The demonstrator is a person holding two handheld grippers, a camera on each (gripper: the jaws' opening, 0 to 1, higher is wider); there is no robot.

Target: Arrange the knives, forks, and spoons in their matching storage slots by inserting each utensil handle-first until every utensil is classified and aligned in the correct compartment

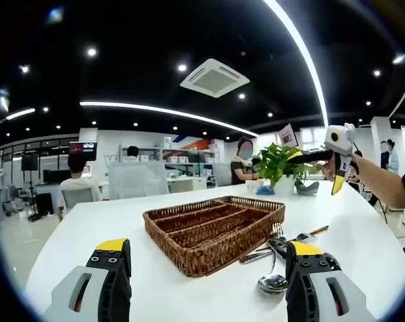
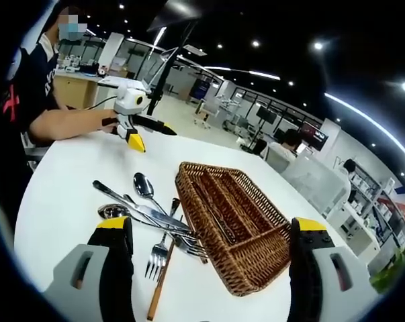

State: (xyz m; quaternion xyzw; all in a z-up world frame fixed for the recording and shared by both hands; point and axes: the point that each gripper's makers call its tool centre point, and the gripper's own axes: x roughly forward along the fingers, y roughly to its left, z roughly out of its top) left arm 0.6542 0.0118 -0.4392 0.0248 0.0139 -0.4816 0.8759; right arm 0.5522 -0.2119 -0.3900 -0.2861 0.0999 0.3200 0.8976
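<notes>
A brown wicker cutlery basket with long compartments sits mid-table, and its slots look empty. Between its two wide-apart jaws, my left gripper is open just in front of the basket's near corner. A pile of spoons, forks and knives lies to the basket's right. My right gripper is open too, facing the basket from its other side. There the utensils lie to its left: spoons, a fork and a wooden-handled piece. Nothing is held by either gripper.
The table is white and round-edged. A potted plant stands at its far edge. The right gripper hangs above the far right of the table. A person's arm holds the left gripper. People sit at desks behind.
</notes>
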